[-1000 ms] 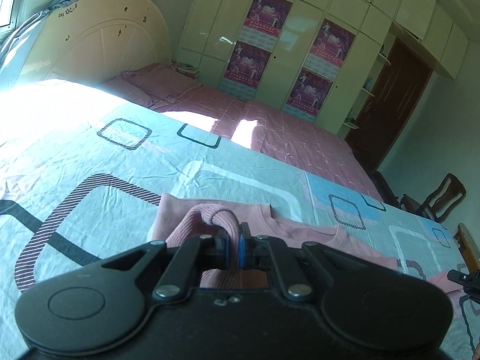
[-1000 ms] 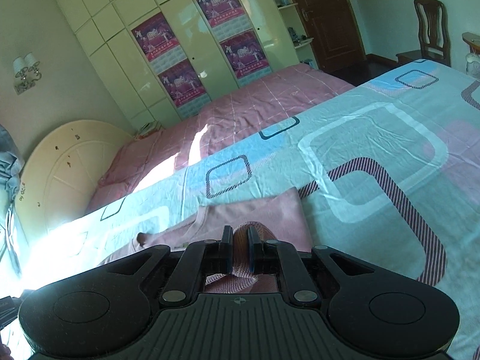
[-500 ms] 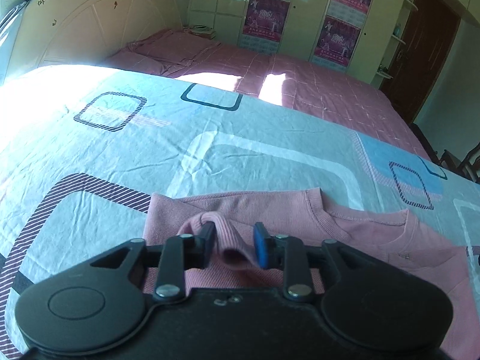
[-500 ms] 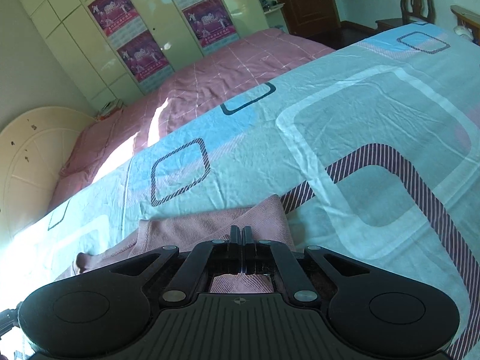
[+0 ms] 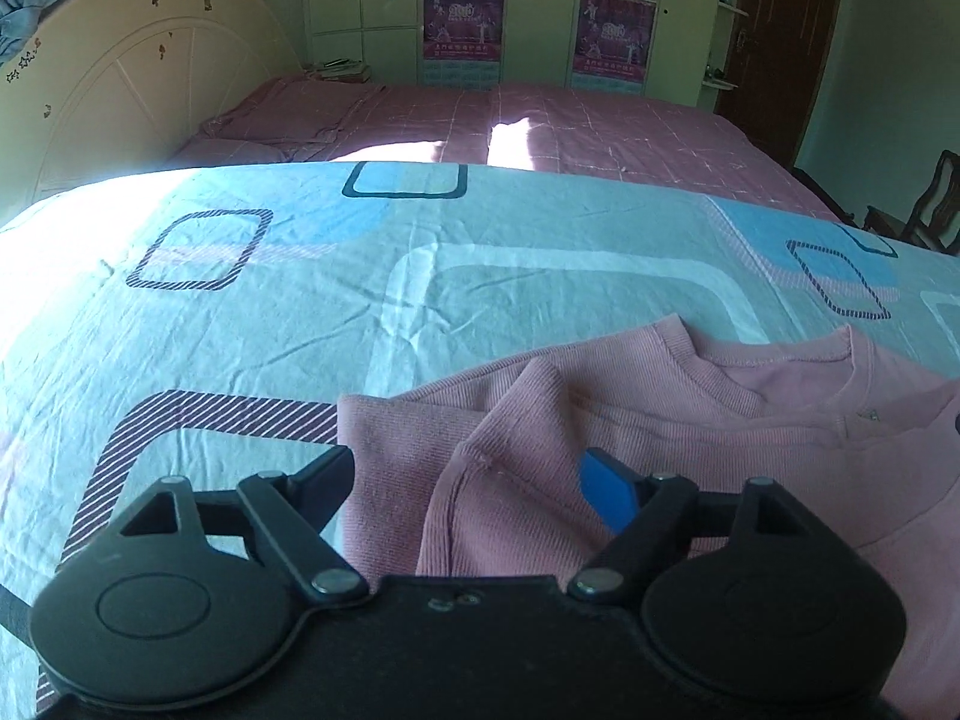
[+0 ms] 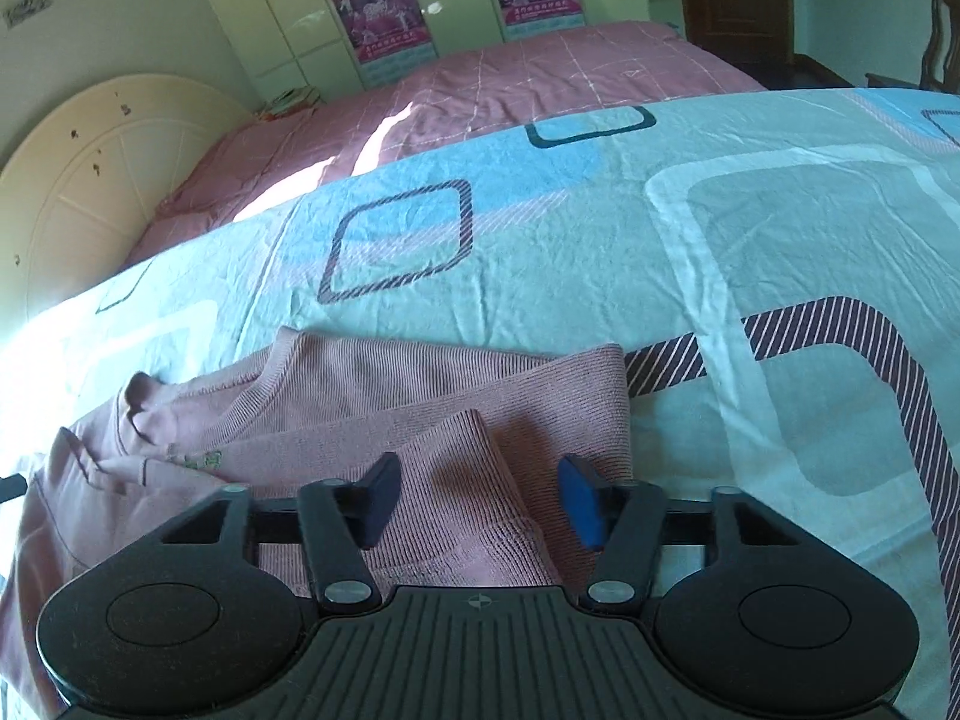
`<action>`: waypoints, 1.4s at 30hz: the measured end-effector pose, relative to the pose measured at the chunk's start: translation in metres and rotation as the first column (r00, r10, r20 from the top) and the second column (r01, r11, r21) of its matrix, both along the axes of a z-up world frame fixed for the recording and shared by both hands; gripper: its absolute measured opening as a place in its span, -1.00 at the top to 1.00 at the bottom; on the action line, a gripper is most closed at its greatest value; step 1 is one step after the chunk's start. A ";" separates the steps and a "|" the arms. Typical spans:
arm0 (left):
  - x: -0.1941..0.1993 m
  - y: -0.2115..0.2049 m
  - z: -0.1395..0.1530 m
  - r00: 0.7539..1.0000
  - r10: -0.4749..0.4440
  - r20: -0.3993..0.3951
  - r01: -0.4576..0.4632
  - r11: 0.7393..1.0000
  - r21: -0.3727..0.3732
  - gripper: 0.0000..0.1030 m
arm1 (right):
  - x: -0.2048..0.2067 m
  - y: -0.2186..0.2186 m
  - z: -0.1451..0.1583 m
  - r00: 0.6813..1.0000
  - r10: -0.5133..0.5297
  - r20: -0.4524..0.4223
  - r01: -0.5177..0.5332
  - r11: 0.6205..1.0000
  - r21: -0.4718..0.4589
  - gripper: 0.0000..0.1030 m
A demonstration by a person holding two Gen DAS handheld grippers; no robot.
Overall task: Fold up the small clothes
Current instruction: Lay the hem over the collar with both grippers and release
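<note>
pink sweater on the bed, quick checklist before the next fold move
1. Left gripper open, off the cloth: ok.
2. Right gripper open, off the cloth: ok.
3. Pink sweater on the bedsheet, both sleeves folded inward: ok.
4. Left sleeve cuff flat: not ok, slightly bunched.
5. Collar smooth: not ok, rumpled.
6. Hem square: cannot tell, hidden.

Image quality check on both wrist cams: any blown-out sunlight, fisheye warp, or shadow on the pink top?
Left wrist: sun patch on the pink bedspread clips white; patterned sheet bows at the edges. Right wrist: sheet clips white at the left edge; the right gripper shadows the pink top. Both are sharp on the fabric.
</note>
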State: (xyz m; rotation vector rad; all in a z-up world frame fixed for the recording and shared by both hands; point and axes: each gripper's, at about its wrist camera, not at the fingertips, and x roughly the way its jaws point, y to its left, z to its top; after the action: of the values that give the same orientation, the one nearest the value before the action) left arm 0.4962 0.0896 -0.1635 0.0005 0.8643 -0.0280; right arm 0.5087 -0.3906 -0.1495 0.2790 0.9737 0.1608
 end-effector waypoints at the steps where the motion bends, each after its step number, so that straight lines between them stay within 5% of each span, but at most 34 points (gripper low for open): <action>1: 0.003 -0.001 -0.003 1.000 -0.005 -0.004 0.005 1.000 0.003 -0.46 | 0.001 0.000 -0.002 1.000 0.007 0.000 -0.007 1.000 -0.004 0.11; 7: 0.022 -0.003 -0.016 0.998 -0.049 -0.027 0.050 0.999 0.021 -0.42 | 0.001 0.009 -0.003 0.990 0.143 -0.007 -0.144 0.989 -0.043 0.11; 10: 0.025 -0.008 -0.021 0.995 -0.089 -0.037 0.090 0.996 0.016 0.13 | 0.000 0.013 -0.003 0.981 0.192 -0.007 -0.192 0.980 -0.054 0.82; 12: 0.022 -0.013 -0.018 0.995 -0.102 -0.019 0.102 0.995 0.022 0.61 | -0.003 0.014 -0.001 0.978 0.207 0.007 -0.206 0.976 -0.069 0.82; 14: 0.018 -0.015 -0.015 0.994 -0.108 0.007 0.108 0.994 0.023 0.74 | -0.006 0.014 0.003 0.978 0.205 0.042 -0.201 0.976 -0.078 0.85; 21: 0.004 0.003 0.016 0.986 0.032 0.164 -0.017 0.996 -0.091 0.79 | -0.004 -0.011 0.033 0.976 -0.004 0.216 0.000 1.000 0.017 0.95; 23: 0.007 0.006 0.017 0.979 0.089 0.183 -0.073 0.993 -0.096 0.80 | 0.004 -0.010 0.033 0.972 -0.045 0.230 0.050 0.999 -0.016 1.00; 25: 0.011 0.005 0.015 0.979 0.103 0.175 -0.086 0.991 -0.104 0.80 | 0.010 -0.015 0.028 0.975 -0.052 0.215 0.049 0.999 0.020 1.00; 28: 0.010 -0.005 0.006 0.987 0.062 0.151 -0.055 0.997 -0.048 0.80 | 0.020 -0.021 0.010 0.997 0.021 0.073 -0.027 0.996 0.085 1.00; 30: 0.006 -0.005 0.002 0.989 0.054 0.139 -0.048 0.998 -0.041 0.80 | 0.019 -0.019 0.004 0.998 0.049 0.045 -0.051 0.998 0.038 0.76; 32: 0.005 -0.005 0.000 0.990 0.053 0.133 -0.049 0.998 -0.036 0.80 | 0.013 -0.021 0.001 0.997 0.057 0.049 -0.061 0.996 0.066 0.16; 34: 0.005 -0.005 -0.001 0.991 0.047 0.125 -0.044 0.999 -0.026 0.80 | 0.011 -0.025 0.001 0.998 0.048 0.049 -0.053 0.992 0.116 -0.02; 39: 0.005 -0.007 -0.002 0.992 0.036 0.117 -0.036 0.999 -0.003 0.80 | 0.011 -0.028 0.009 0.995 0.040 0.086 -0.053 0.988 0.147 -0.05; 42: 0.005 -0.009 -0.005 0.993 0.024 0.112 -0.025 1.000 0.010 0.80 | 0.013 -0.015 0.000 0.994 0.105 0.038 -0.108 0.991 0.082 -0.04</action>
State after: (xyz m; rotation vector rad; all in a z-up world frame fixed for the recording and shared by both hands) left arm 0.5011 0.0803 -0.1683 0.0017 0.7518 0.0001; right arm 0.5212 -0.4061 -0.1495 0.3006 0.9506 0.3038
